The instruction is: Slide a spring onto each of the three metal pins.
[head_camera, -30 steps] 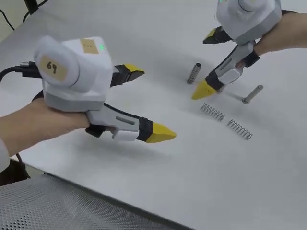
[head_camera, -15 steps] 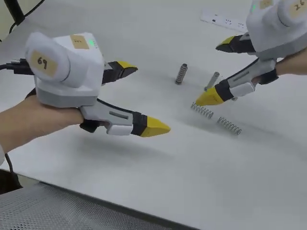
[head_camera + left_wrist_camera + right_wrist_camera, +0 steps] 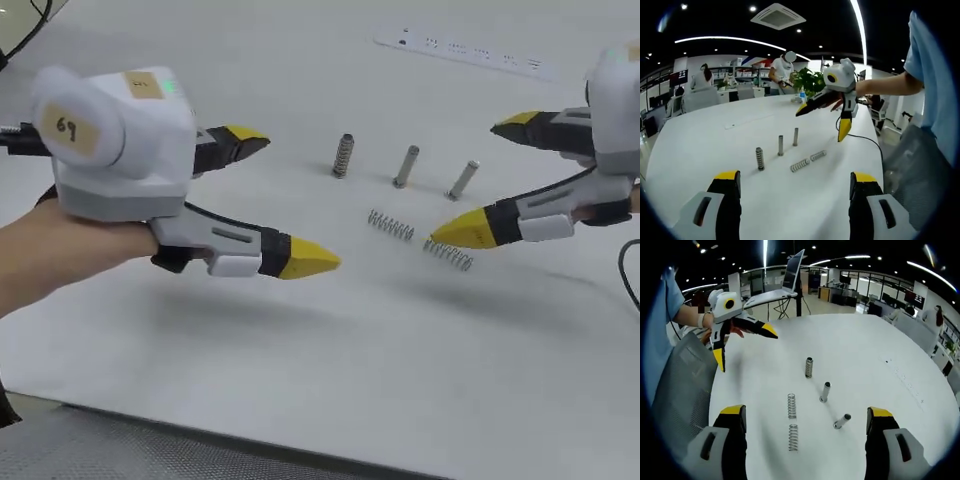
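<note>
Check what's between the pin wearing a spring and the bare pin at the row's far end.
Another bare pin stands between the spring-covered pin and the end pin; head view shows it.

A white worktable [image 3: 330, 380] spreads through an open-plan office, with a white power strip [image 3: 465, 52] lying near its far edge and a grey perforated surface [image 3: 100, 450] running along its near edge. Off the table's right end, a person in a white top [image 3: 780, 72] stands beside a leafy green plant [image 3: 809, 80]. Off its left end, an open laptop [image 3: 791, 275] sits raised on a stand. Strip lights and a square ceiling vent [image 3: 778, 16] hang overhead.
</note>
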Demonstrator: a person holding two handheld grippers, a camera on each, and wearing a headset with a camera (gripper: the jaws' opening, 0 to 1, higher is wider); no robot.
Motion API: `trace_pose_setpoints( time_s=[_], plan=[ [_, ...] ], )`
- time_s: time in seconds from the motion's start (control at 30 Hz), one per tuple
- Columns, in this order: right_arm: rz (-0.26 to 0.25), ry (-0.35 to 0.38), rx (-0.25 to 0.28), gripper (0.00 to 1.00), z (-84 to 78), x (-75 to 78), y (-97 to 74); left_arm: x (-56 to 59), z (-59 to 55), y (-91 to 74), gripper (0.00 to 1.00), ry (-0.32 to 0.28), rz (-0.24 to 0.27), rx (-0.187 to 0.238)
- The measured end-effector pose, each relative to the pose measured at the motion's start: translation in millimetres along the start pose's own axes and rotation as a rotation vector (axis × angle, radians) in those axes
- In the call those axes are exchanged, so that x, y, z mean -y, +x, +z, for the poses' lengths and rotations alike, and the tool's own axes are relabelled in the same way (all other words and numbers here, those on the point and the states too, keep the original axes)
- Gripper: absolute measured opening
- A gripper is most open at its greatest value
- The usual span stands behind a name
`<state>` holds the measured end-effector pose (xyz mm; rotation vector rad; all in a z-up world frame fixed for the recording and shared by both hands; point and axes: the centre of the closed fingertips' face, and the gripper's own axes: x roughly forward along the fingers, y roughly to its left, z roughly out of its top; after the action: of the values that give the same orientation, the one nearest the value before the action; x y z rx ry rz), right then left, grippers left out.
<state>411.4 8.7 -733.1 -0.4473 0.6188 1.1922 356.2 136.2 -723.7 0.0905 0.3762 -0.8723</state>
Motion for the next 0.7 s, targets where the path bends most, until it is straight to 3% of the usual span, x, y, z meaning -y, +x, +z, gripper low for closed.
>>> trace_pose_setpoints(
  time_s=[0.33, 0.4, 0.47, 0.7],
  plan=[
    [-0.082, 0.089, 0.036, 0.99, -24.2, -1.2, -33.7, 2.6, 5.0, 4.9, 0.87, 0.025, -0.025, -0.015],
    [-0.100, 0.106, 0.047, 0.99, -30.0, 4.5, -41.1, 2.8, 5.7, 5.9, 0.87, 0.033, -0.029, -0.021],
    [-0.109, 0.123, 0.049, 0.99, -34.8, -0.6, -46.8, 3.0, 6.4, 7.0, 0.87, 0.036, -0.035, -0.025],
    [-0.159, 0.166, 0.055, 0.98, -51.4, 2.6, -66.9, 3.2, 3.7, 11.3, 0.87, 0.047, -0.052, -0.048]
  ],
)
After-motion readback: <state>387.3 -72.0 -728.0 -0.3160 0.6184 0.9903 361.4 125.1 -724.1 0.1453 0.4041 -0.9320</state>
